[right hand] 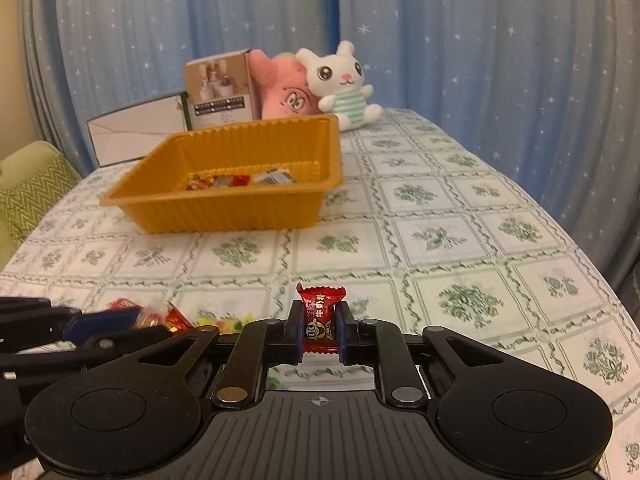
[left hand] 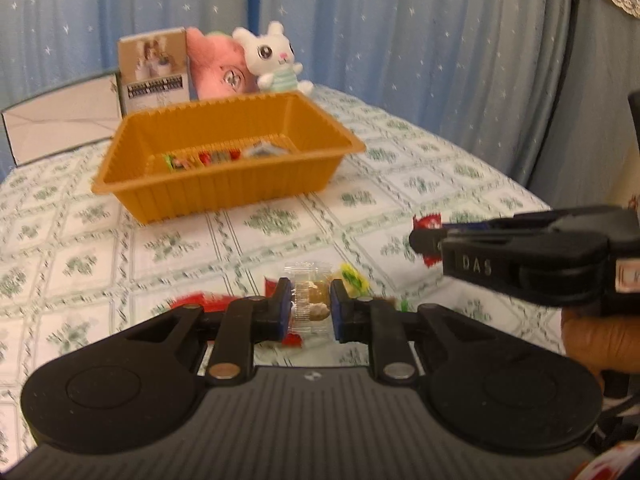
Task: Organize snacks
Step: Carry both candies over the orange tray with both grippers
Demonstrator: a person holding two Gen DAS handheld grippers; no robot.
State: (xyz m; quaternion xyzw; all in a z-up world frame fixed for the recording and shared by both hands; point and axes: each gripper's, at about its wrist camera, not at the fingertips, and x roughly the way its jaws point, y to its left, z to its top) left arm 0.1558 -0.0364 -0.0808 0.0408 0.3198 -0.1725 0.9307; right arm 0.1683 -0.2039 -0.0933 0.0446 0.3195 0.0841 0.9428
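The left gripper point(left hand: 310, 306) has its jaws pinched on a small clear-wrapped snack point(left hand: 309, 300) with something brown inside, held a little above the tablecloth point(left hand: 180, 248). Just beside it, the right gripper point(right hand: 318, 330) is clamped on a red-wrapped candy point(right hand: 320, 318) that stands upright between its blue pads point(right hand: 341, 330).

Under and around the left gripper lie more loose snacks: a red wrapper point(left hand: 200, 300) to its left, a yellow and green one point(left hand: 354, 278) just past its right finger. From the right wrist view these show as a small heap of red wrappers point(right hand: 160, 316) and a yellow one point(right hand: 228, 325), near the left gripper's fingertips.

Farther back on the table sits an orange plastic tray point(right hand: 240, 208) with ribbed walls, and a few wrapped snacks point(right hand: 236, 180) already lie in a row at its bottom. Behind the tray stand a cardboard box point(right hand: 218, 88), a pink plush toy point(right hand: 280, 88) and a white plush bunny point(right hand: 344, 84) in a striped shirt, and a flat white box point(right hand: 132, 136) is off to the left. Blue curtains point(right hand: 480, 60) with little stars hang behind it all.
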